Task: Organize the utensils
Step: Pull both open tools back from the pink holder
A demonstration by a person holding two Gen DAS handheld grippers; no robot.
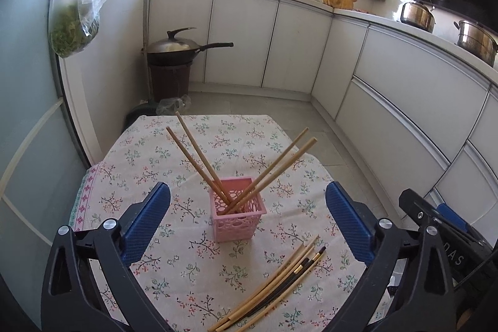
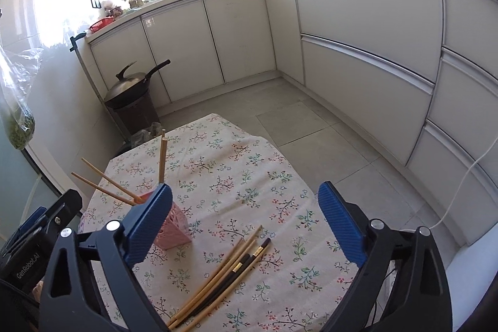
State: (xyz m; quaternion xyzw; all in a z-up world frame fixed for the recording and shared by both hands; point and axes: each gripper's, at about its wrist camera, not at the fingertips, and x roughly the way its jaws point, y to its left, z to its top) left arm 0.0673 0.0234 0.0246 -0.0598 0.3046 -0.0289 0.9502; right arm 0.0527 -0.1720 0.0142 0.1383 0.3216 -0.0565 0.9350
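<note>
We are looking down and forward along each gripper from close above the bench (image 1: 130, 176). Both views are sharing the pink basket (image 1: 237, 215), the loose chopsticks (image 2: 224, 273) and the white cabinets (image 2: 199, 45) behind.

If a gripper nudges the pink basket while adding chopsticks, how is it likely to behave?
The pink basket looks like thin openwork plastic, so probably light and apt to slide on the tablecloth. It is narrow, and its four chopsticks lean far outward above the rim, so it may tip.

A home kitchen: white cabinets (image 1: 242, 36), steel pots (image 1: 417, 13), a lidded wok (image 1: 174, 45).
</note>
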